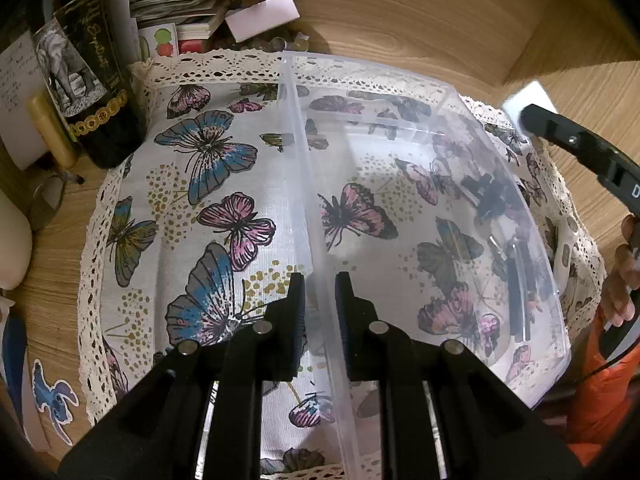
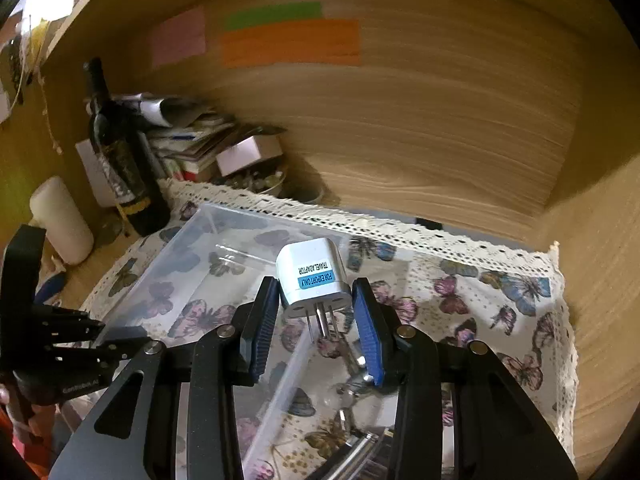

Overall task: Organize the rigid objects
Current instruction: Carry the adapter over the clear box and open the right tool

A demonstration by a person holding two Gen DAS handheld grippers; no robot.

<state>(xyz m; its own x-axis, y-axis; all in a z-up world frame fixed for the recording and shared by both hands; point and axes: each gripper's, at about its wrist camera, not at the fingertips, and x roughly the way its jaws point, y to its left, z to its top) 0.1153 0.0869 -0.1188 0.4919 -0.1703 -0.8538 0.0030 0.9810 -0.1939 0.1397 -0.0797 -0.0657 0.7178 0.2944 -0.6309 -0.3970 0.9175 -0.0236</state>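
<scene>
One adaptor point(image 2: 310, 278) is in the air, clamped between the pads of the right claw point(image 2: 316, 312), prongs toward the camera, hanging over the clear bin point(image 2: 188, 256) near its right wall. The left claw point(image 1: 320, 312) is pinched together on the bin's left wall, steadying it on the butterfly cloth point(image 1: 208, 184) that covers the surface.

Judging from what lies there, the sorting is well underway but not finished: the left wrist view shows a few dark items point(image 1: 492, 196) already inside the bin against its right wall, while the right wrist view shows metal pieces point(image 2: 352, 376) on the cloth outside the bin, toward the near edge of the surface.

Most of the bin floor is bare, so the adaptor has ample room to drop in. Clutter crowds only the far left corner: a bottle point(image 2: 120, 152), a candle point(image 2: 60, 220) and stacked papers point(image 2: 188, 140). The wooden back wall point(image 2: 420, 140) stands close behind the cloth's far edge.
</scene>
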